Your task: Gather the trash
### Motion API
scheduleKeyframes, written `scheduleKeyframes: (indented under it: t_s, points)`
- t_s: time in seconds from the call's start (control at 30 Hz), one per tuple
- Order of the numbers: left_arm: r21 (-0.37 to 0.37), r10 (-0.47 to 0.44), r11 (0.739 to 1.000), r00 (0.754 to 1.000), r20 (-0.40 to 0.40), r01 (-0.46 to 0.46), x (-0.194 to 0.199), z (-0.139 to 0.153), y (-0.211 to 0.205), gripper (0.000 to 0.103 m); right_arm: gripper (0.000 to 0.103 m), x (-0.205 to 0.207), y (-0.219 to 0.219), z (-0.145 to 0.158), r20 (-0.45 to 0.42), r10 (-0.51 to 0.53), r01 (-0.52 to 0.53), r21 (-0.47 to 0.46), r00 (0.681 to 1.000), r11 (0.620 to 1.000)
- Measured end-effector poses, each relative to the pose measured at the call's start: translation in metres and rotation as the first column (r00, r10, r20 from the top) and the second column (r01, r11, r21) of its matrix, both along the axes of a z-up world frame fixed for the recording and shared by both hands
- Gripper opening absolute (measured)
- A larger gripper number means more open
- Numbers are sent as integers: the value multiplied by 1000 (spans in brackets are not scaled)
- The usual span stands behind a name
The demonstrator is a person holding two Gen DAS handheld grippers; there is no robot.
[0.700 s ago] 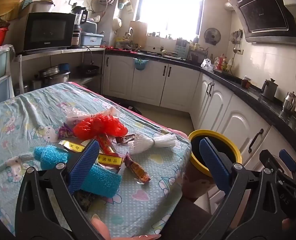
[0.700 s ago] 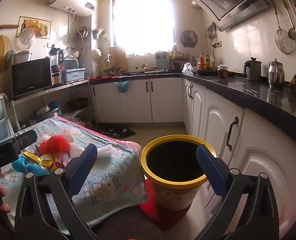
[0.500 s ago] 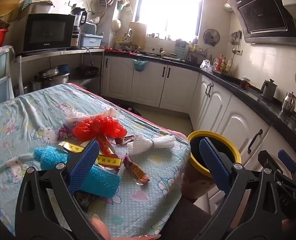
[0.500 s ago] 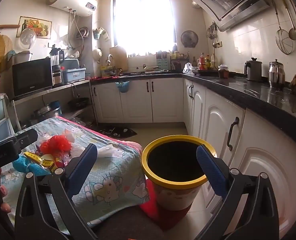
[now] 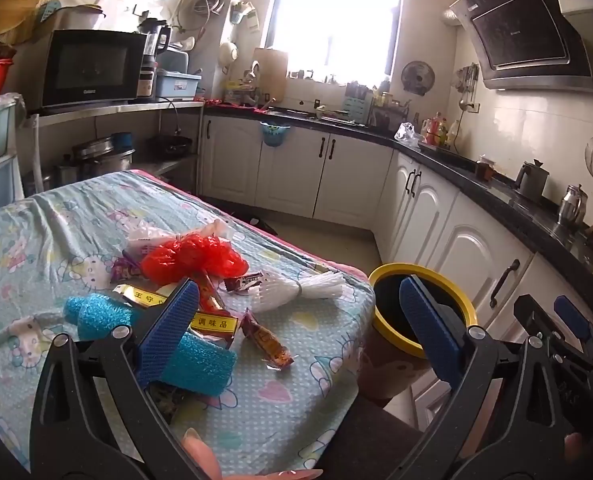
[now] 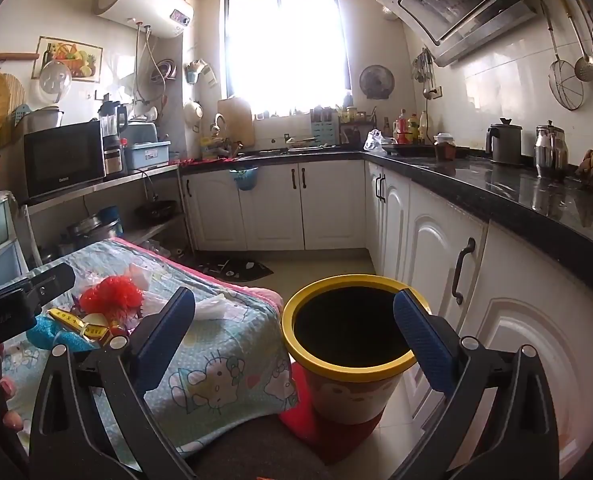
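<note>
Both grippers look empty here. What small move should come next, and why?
Probably lower the left gripper onto the brown snack wrapper lying alone on the tablecloth. Both grippers are open and hold nothing, the trash is untouched, and that wrapper lies nearest the yellow-rimmed bin, which stands open past the table edge under the right gripper.

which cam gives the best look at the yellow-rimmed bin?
Right wrist. The yellow-rimmed bin sits near centre between the open jaws, its whole rim, dark inside and patterned side visible. In the left wrist view the bin lies beyond the table edge, partly hidden behind one finger.
</note>
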State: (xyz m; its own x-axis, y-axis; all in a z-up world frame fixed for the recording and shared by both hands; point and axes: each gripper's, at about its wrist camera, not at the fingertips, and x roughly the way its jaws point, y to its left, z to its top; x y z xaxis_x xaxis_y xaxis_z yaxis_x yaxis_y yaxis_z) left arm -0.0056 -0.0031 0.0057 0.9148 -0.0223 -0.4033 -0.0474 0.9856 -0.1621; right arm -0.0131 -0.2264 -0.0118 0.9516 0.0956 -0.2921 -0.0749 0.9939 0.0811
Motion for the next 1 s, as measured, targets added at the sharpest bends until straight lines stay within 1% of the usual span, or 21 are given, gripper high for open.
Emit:
scheduleKeyframes:
  t_s: [1.0]
  points:
    - [8,8,1000,1000,1,-8,-1,0,-2,92,97,1,-3,1,-2,3,-3,0,1000,1000]
